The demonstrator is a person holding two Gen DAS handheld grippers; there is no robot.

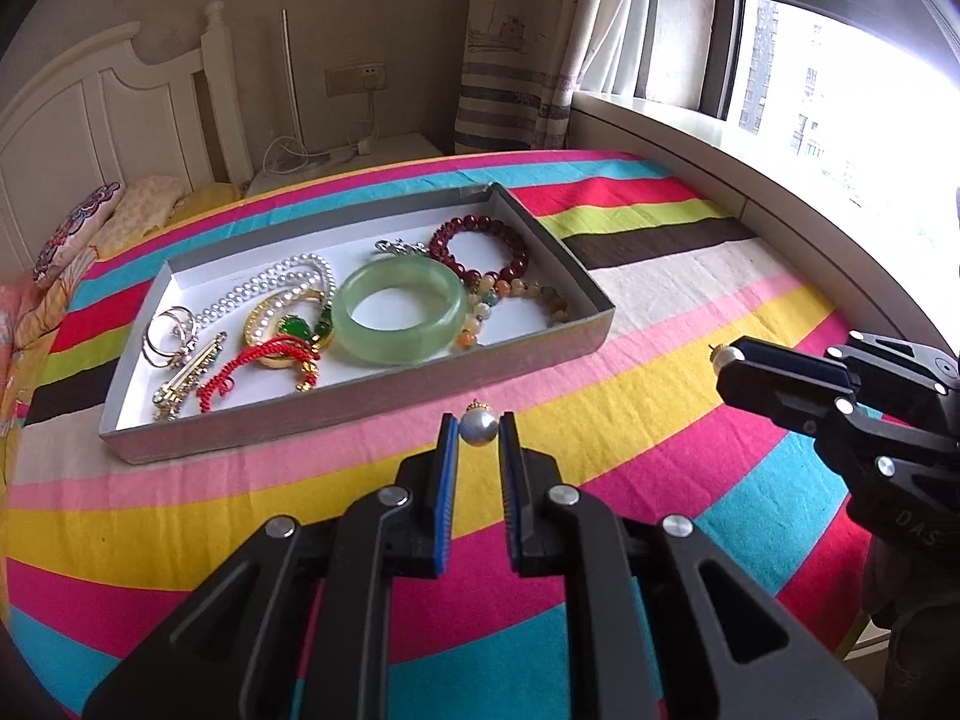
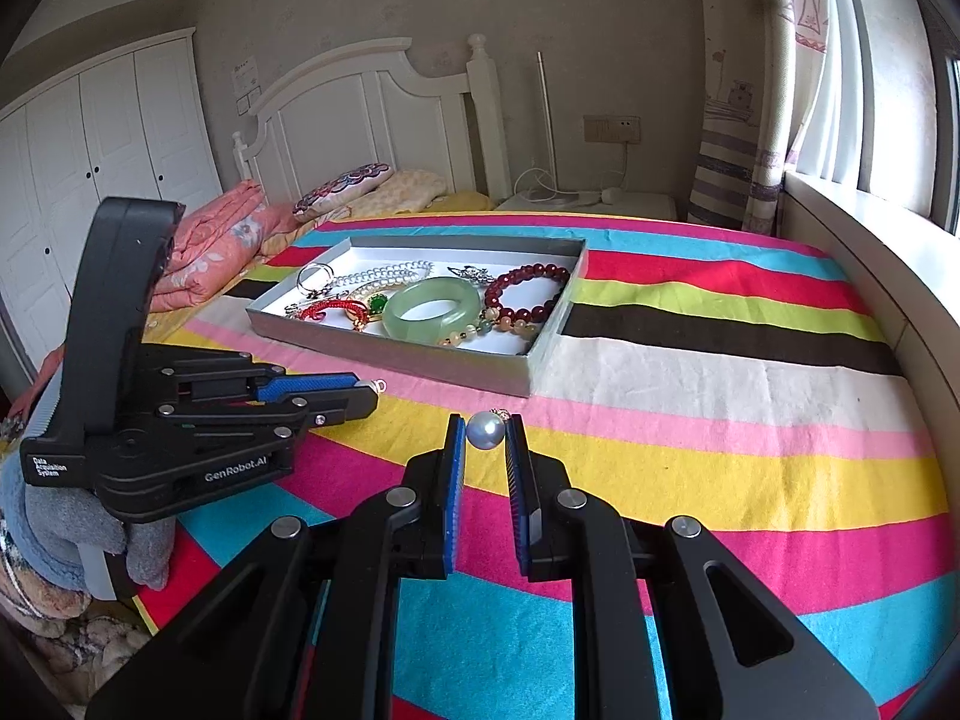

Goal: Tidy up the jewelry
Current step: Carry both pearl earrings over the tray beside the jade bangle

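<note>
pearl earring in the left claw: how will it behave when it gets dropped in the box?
The pearl earring looks round and glossy, so it probably slips easily between the left claw pads and may roll once released. It looks small, likely light. The gray box has raised walls, which should stop it.

You have a pale green bangle, dark red bead bracelet and white pearl strand in a grey tray on rainbow-striped bedding.
</note>
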